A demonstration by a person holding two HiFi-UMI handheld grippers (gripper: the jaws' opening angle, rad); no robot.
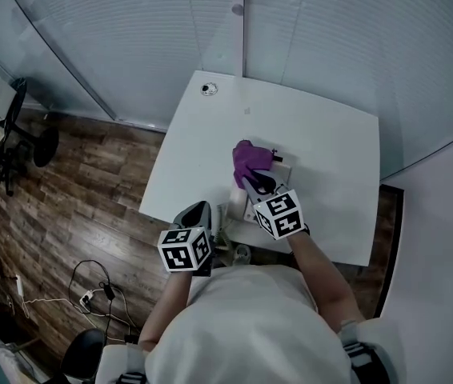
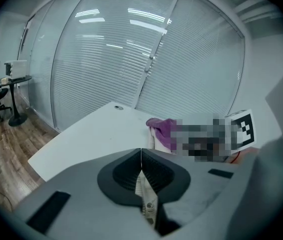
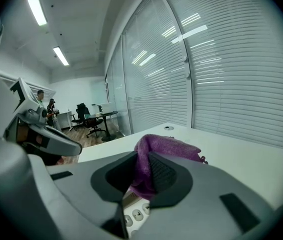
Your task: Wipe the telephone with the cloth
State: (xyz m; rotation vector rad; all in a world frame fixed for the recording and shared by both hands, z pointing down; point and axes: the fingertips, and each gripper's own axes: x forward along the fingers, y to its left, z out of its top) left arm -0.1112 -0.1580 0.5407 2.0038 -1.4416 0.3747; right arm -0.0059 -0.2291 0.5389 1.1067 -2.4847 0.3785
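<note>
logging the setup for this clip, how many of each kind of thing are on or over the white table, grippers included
cloth: 1
telephone: 1
grippers: 2 (left gripper, right gripper)
total: 4

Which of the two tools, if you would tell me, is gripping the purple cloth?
The right tool, jaws shut on the purple cloth; the left tool holds no cloth.
</note>
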